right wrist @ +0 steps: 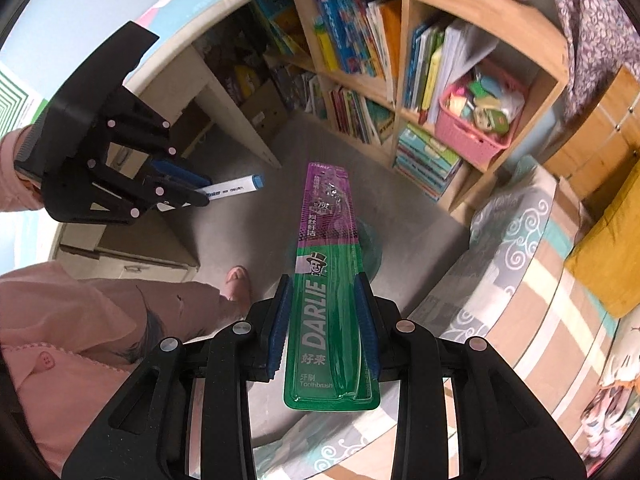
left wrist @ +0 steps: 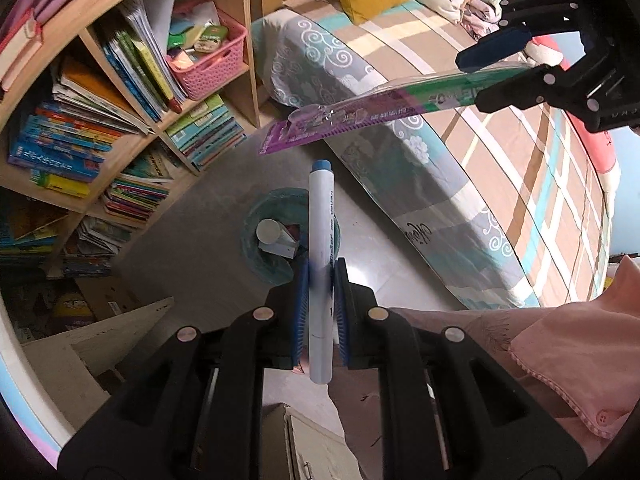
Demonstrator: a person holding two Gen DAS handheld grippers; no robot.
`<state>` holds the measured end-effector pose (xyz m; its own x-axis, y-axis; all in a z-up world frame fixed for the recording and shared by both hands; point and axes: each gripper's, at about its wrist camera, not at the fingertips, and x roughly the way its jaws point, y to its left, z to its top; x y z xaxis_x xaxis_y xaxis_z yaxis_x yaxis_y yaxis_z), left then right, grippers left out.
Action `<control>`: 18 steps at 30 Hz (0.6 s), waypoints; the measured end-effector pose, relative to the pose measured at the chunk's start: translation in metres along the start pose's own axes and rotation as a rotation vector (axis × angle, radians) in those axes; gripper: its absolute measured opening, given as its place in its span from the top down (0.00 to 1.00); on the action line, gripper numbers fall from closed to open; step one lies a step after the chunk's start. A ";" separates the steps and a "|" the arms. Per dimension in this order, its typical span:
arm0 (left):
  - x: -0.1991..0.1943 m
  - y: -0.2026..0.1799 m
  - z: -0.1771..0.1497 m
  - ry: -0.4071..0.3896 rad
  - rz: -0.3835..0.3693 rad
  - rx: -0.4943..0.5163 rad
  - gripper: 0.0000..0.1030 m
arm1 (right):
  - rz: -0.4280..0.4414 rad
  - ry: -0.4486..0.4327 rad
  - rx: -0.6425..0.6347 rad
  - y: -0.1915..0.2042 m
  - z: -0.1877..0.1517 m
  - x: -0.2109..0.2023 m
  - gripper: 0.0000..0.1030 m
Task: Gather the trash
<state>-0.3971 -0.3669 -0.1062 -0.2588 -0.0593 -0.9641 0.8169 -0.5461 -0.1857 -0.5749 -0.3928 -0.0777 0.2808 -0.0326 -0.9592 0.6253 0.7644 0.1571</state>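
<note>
Our left gripper [left wrist: 320, 280] pinches a white marker [left wrist: 320, 240], our right gripper [right wrist: 324, 320] a toothbrush package [right wrist: 328, 280]; we should centre each over the teal bin [left wrist: 256, 220] before letting go.

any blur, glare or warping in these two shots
Left wrist view: the white marker with blue cap smears where the blue fingers clamp it, and the wooden bookshelf bows. Right wrist view: sharp, slight sheen on the green-purple toothbrush blister pack.

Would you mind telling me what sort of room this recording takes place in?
Most likely a child's bedroom: a bed with a patterned quilt and cushions, a wooden bookshelf packed with colourful picture books, and a pink basket of small items.
</note>
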 end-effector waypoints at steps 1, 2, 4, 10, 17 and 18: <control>0.002 0.000 0.001 0.005 -0.001 0.006 0.89 | 0.005 0.010 0.003 -0.002 0.000 0.004 0.68; 0.005 0.000 0.003 0.011 -0.004 0.008 0.89 | 0.011 0.017 0.006 -0.003 0.001 0.008 0.68; 0.009 0.000 0.005 0.018 -0.012 0.007 0.89 | 0.015 0.031 0.008 -0.004 0.003 0.014 0.68; 0.023 -0.002 0.019 0.024 -0.029 0.022 0.78 | 0.044 0.058 0.023 -0.012 0.013 0.031 0.67; 0.035 0.006 0.029 0.037 0.005 0.017 0.42 | 0.044 0.035 0.071 -0.029 0.027 0.036 0.30; 0.034 0.008 0.028 0.038 0.004 0.014 0.42 | 0.038 0.034 0.068 -0.030 0.028 0.035 0.30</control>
<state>-0.4140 -0.3969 -0.1354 -0.2354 -0.0299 -0.9714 0.8103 -0.5580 -0.1792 -0.5633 -0.4350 -0.1097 0.2814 0.0180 -0.9594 0.6633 0.7189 0.2080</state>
